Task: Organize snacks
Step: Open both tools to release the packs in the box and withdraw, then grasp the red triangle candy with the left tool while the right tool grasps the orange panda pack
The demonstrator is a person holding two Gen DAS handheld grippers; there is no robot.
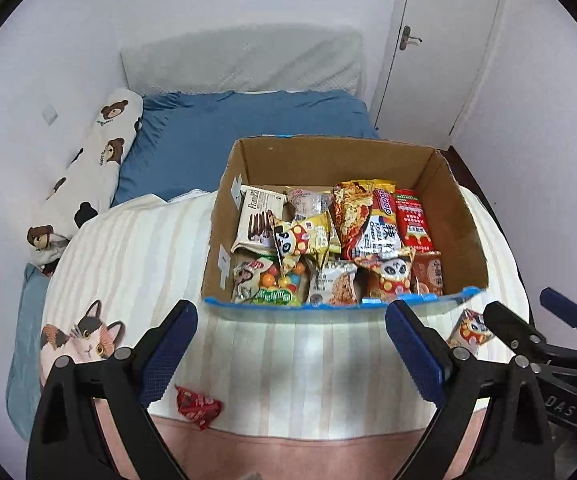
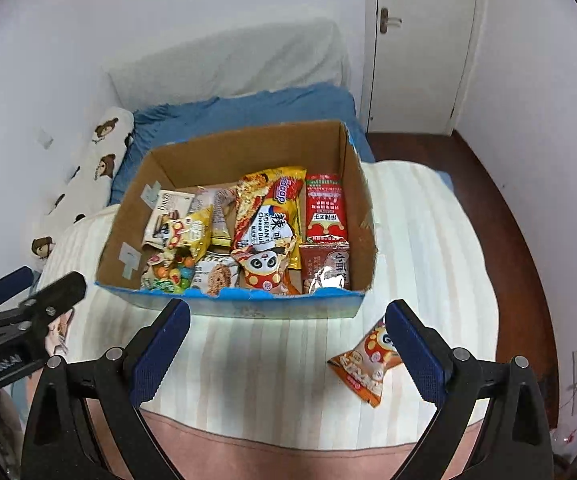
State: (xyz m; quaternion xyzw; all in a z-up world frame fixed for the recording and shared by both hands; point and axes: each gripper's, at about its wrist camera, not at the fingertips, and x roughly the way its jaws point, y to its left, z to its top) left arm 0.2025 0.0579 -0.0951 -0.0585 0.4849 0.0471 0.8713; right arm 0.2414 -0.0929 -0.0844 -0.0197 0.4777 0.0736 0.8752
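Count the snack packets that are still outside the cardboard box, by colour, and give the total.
Orange panda packet: 1, on the blanket right of the cardboard box.
Red packet: 1, on the blanket near the left gripper.
Total: 2

One cardboard box (image 1: 454,216) stands on the bed cover (image 1: 136,256). Two snack packets lie outside it: an orange panda packet (image 2: 364,364) near its front right corner and a red packet (image 1: 198,406) by the cover's front edge. Two grippers are visible.
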